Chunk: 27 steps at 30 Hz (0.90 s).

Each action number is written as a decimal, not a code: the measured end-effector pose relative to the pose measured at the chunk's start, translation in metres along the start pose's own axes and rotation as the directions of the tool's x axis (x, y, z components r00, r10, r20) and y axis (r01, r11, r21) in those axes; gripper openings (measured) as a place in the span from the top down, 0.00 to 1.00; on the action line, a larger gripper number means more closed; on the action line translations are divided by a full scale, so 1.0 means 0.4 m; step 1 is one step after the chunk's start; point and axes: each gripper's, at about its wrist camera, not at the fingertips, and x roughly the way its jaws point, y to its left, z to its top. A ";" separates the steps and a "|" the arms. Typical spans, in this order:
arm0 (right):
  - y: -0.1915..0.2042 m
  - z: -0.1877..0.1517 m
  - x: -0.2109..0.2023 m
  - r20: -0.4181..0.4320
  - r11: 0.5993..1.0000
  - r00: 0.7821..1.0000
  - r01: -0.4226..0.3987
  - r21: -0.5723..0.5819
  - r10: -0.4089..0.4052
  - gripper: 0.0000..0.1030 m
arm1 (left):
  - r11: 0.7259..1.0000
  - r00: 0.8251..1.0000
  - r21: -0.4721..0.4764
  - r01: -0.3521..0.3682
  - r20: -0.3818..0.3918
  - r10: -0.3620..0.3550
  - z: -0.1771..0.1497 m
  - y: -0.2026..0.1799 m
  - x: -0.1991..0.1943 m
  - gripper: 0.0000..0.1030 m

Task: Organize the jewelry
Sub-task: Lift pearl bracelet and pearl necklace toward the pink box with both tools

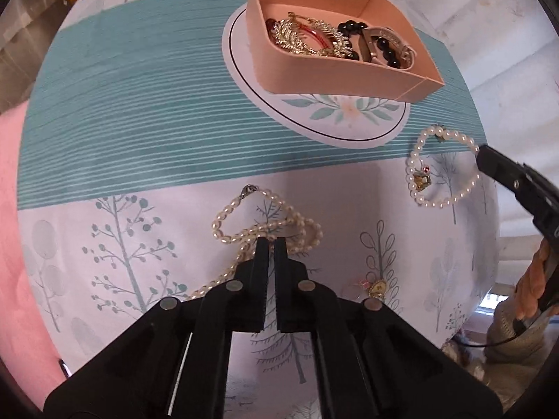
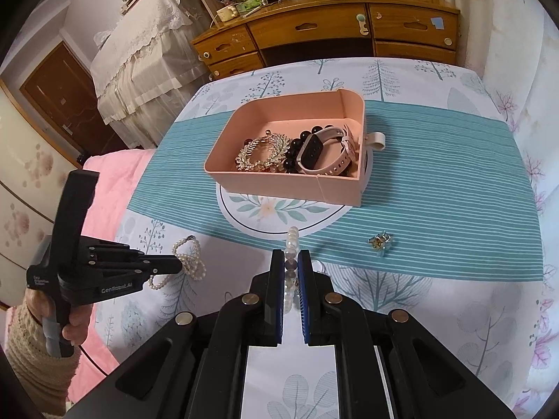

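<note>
Pearl strands are light, floppy and slippery, so I've got my left gripper [image 1: 270, 244] clamped on the necklace [image 1: 265, 230] bunch on the cloth [image 1: 139, 111], right gripper [image 2: 291, 258] pinching the bracelet [image 1: 441, 171], box [image 2: 279, 178] just ahead.

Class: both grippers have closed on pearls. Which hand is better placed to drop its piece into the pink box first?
Probably right: the right gripper grips the round-pearl bracelet closer to the pink box.

"GenRobot.AI" on left gripper [image 2: 174, 266] (white lettering)
</note>
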 end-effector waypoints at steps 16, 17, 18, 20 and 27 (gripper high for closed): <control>-0.004 -0.010 0.001 -0.004 1.000 1.000 -0.009 0.007 0.009 0.93 | 0.994 0.999 0.104 -0.036 0.023 0.034 0.027 -0.097 -0.010 0.66; -0.004 -0.010 0.002 -0.004 1.000 1.000 -0.009 0.007 0.009 0.93 | 0.993 0.999 0.110 -0.049 0.020 0.047 0.028 -0.101 -0.007 0.66; -0.006 -0.011 0.002 -0.003 1.000 1.000 -0.007 0.008 0.007 0.93 | 0.992 0.998 0.114 -0.055 0.020 0.053 0.022 -0.097 -0.005 0.66; -0.008 -0.010 0.003 -0.002 1.000 1.000 -0.006 0.011 0.006 0.93 | 0.990 0.998 0.124 -0.065 0.018 0.063 0.021 -0.104 0.003 0.66; -0.018 -0.008 0.006 -0.005 1.000 1.000 -0.009 0.021 0.009 0.93 | 0.980 0.993 0.162 -0.117 -0.010 0.120 0.028 -0.147 0.039 0.73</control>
